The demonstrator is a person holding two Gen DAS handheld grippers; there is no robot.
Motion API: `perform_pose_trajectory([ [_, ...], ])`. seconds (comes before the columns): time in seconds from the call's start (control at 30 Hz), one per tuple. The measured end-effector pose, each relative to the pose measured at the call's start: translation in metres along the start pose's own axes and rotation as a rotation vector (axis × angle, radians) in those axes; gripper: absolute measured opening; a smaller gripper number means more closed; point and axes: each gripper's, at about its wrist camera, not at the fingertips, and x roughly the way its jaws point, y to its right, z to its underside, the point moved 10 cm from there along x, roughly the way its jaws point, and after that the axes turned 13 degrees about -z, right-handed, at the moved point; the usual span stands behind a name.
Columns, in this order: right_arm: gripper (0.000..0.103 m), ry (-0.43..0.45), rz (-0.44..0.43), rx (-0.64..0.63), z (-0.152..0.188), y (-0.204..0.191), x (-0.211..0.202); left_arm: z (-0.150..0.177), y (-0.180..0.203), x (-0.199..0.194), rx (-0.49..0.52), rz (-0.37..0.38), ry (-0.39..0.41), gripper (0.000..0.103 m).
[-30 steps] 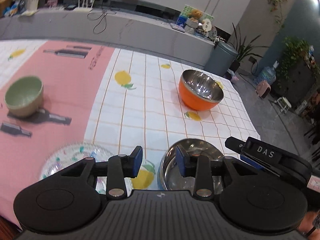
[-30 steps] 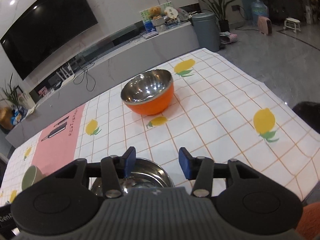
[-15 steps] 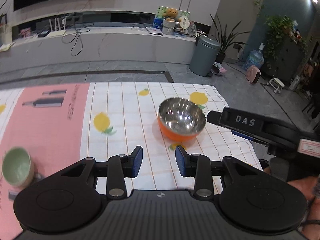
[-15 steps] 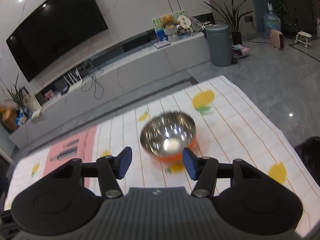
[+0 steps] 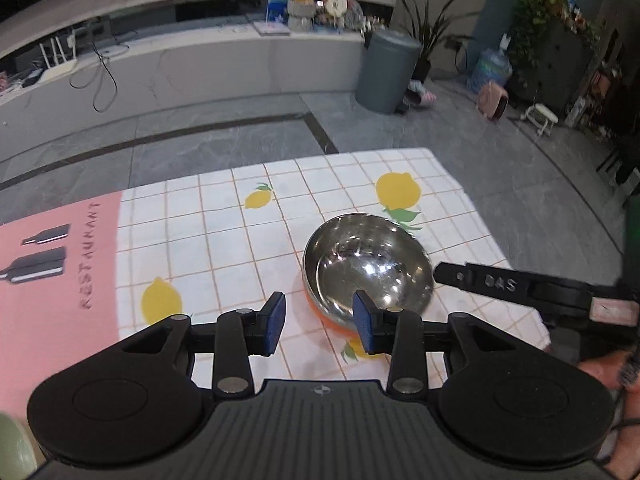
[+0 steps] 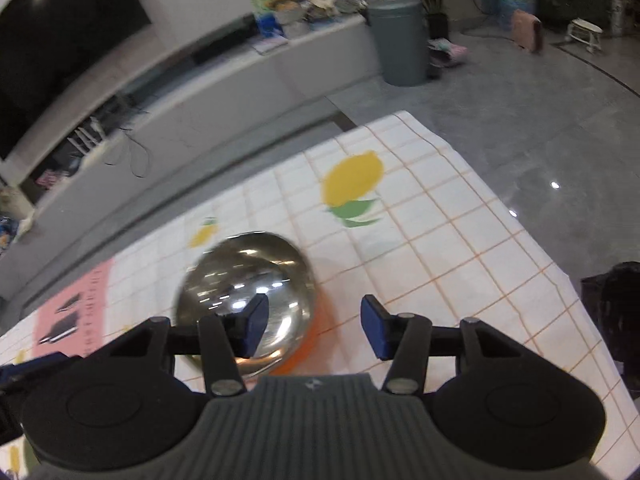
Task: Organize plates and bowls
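Sitting empty on tablecloth [image 5: 248,240]: orange steel-lined bowl [image 5: 366,268]

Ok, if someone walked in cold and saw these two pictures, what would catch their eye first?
Probably the shiny steel bowl with the orange outside, sitting near the far right corner of the lemon-print tablecloth. Both grippers flank it with nothing between their blue pads: the left gripper by its near rim, the right gripper at its right side. Beyond the table stands a grey bin.
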Motion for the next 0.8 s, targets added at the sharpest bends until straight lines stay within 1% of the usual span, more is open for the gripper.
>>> perform_pose_trajectory([
  [0.1, 0.051, -0.028, 0.005, 0.034, 0.002, 0.012, 0.014, -0.006, 0.002, 0.029, 0.007, -0.016, -0.034, 0.044],
  [0.2, 0.050, -0.080, 0.000, 0.081, 0.008, 0.018, 0.033, -0.006, -0.001, 0.054, -0.005, -0.035, -0.078, 0.044],
  [0.27, 0.046, -0.105, -0.026, 0.114, 0.012, 0.014, 0.041, -0.006, -0.006, 0.063, -0.021, -0.031, -0.091, 0.044],
  [0.33, 0.045, -0.112, -0.056, 0.129, 0.013, 0.007, 0.045, -0.005, -0.007, 0.070, -0.039, -0.023, -0.107, 0.044],
  [0.37, 0.045, -0.110, -0.052, 0.117, 0.013, 0.004, 0.045, -0.005, -0.007, 0.074, -0.047, -0.019, -0.116, 0.043],
  [0.43, 0.044, -0.105, -0.004, 0.086, 0.014, 0.005, 0.045, -0.002, -0.006, 0.079, -0.058, -0.008, -0.124, 0.043],
  [0.5, 0.040, -0.099, 0.029, 0.073, 0.013, 0.009, 0.045, 0.000, -0.002, 0.084, -0.063, -0.005, -0.133, 0.043],
  [0.53, 0.038, -0.099, 0.031, 0.083, 0.013, 0.012, 0.046, 0.000, -0.001, 0.087, -0.070, -0.006, -0.138, 0.043],
  [0.57, 0.032, -0.104, 0.026, 0.100, 0.014, 0.013, 0.047, 0.001, -0.001, 0.089, -0.083, -0.005, -0.142, 0.043],
  [0.6, 0.026, -0.114, 0.017, 0.115, 0.016, 0.014, 0.049, 0.002, 0.000, 0.090, -0.096, -0.003, -0.145, 0.040],
  [0.63, 0.023, -0.123, 0.008, 0.127, 0.018, 0.015, 0.051, 0.002, -0.001, 0.092, -0.110, -0.003, -0.149, 0.037],
  [0.7, 0.020, -0.119, 0.002, 0.142, 0.019, 0.014, 0.053, 0.002, 0.000, 0.094, -0.128, -0.002, -0.156, 0.027],
  [0.8, 0.016, -0.108, 0.002, 0.131, 0.017, 0.012, 0.052, 0.001, 0.002, 0.095, -0.129, -0.008, -0.157, 0.020],
])
